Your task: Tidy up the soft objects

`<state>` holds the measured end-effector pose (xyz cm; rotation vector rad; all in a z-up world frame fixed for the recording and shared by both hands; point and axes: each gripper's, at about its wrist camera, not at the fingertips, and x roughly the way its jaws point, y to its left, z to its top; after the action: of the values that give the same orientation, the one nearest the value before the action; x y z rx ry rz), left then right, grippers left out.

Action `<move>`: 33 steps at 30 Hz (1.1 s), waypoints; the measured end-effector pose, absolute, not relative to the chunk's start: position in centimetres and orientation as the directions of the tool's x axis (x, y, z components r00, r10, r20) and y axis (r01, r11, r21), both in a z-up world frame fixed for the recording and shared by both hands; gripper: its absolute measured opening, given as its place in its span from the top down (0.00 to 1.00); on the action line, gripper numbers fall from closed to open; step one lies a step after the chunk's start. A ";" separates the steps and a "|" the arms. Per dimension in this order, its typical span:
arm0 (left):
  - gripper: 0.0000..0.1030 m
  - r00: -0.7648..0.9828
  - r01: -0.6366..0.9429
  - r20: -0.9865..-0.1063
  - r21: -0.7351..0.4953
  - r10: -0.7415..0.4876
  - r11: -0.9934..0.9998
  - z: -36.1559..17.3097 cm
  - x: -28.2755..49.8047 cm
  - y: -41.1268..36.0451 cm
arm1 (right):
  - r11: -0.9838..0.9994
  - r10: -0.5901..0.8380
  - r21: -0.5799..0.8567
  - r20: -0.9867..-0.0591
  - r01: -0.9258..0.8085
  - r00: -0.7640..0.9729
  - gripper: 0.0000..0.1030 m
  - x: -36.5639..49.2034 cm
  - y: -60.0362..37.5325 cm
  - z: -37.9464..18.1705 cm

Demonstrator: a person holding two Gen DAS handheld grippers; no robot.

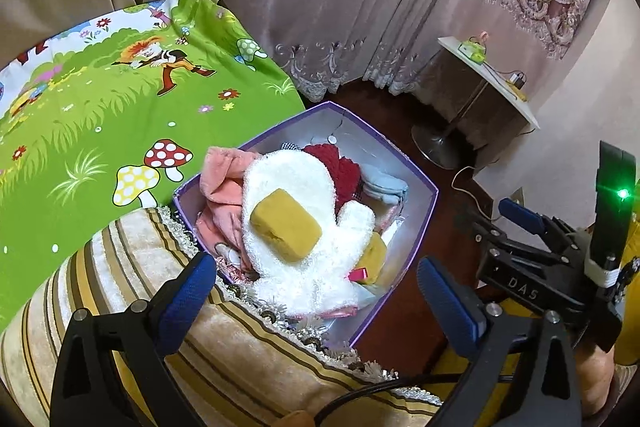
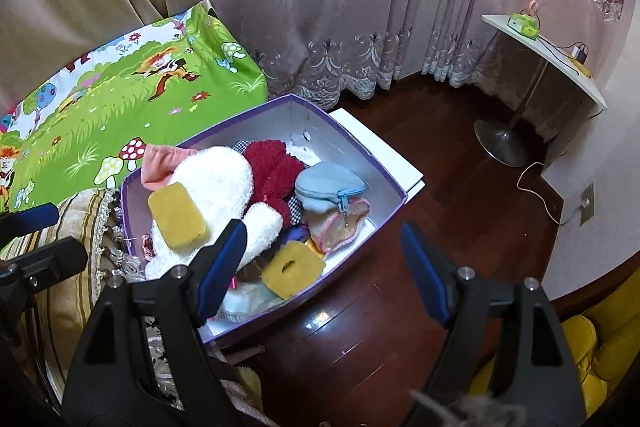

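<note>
A purple box [image 1: 424,211] [image 2: 384,163] stands on the floor, full of soft things. On top lies a white fluffy mitten [image 1: 296,171] [image 2: 216,171] with a yellow sponge [image 1: 286,225] [image 2: 176,215] resting on it. A second yellow sponge [image 2: 292,269], a red knit piece [image 2: 272,167], a pink cloth [image 1: 224,179] and a light blue zip pouch [image 2: 328,183] are also inside. My left gripper [image 1: 314,261] hangs open over the box's near edge, holding nothing. My right gripper [image 2: 324,229] is open and empty over the box's right near corner.
A striped cushion [image 1: 160,307] with fringe presses against the box's left side, beside a green cartoon sheet [image 1: 100,107]. A white lid [image 2: 376,135] lies under the box. Dark wood floor [image 2: 460,207], a pedestal side table [image 2: 552,67], a loose cable and curtains surround it.
</note>
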<state>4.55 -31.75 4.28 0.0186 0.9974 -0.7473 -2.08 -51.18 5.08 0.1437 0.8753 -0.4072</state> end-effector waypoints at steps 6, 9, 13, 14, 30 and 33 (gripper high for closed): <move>0.00 0.315 0.573 -0.763 -0.321 -0.565 0.754 4.3 4.7 -31.6 | 0.915 -0.284 -0.040 -0.770 0.401 0.572 0.21 -2.1 -51.2 5.0; 0.00 0.316 0.577 -0.764 -0.316 -0.562 0.753 4.3 4.6 -31.7 | 0.915 -0.285 -0.040 -0.770 0.402 0.571 0.21 -2.0 -51.3 5.0; 0.00 0.315 0.577 -0.767 -0.314 -0.559 0.754 4.3 4.5 -31.8 | 0.915 -0.285 -0.041 -0.767 0.401 0.574 0.21 -2.1 -51.3 5.0; 0.00 0.314 0.576 -0.768 -0.313 -0.558 0.755 4.2 4.5 -31.9 | 0.916 -0.285 -0.041 -0.767 0.400 0.575 0.21 -2.0 -51.3 5.0; 0.00 0.309 0.576 -0.770 -0.316 -0.558 0.754 4.0 4.5 -31.9 | 0.917 -0.280 -0.038 -0.768 0.396 0.576 0.21 -2.0 -51.2 5.0; 0.00 0.309 0.576 -0.770 -0.316 -0.558 0.754 4.0 4.5 -31.9 | 0.918 -0.281 -0.039 -0.768 0.395 0.576 0.21 -2.0 -51.3 5.0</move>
<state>4.54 -31.93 3.99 0.0196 1.0092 -0.7492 -2.01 -51.25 4.97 0.1423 0.8713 -0.3972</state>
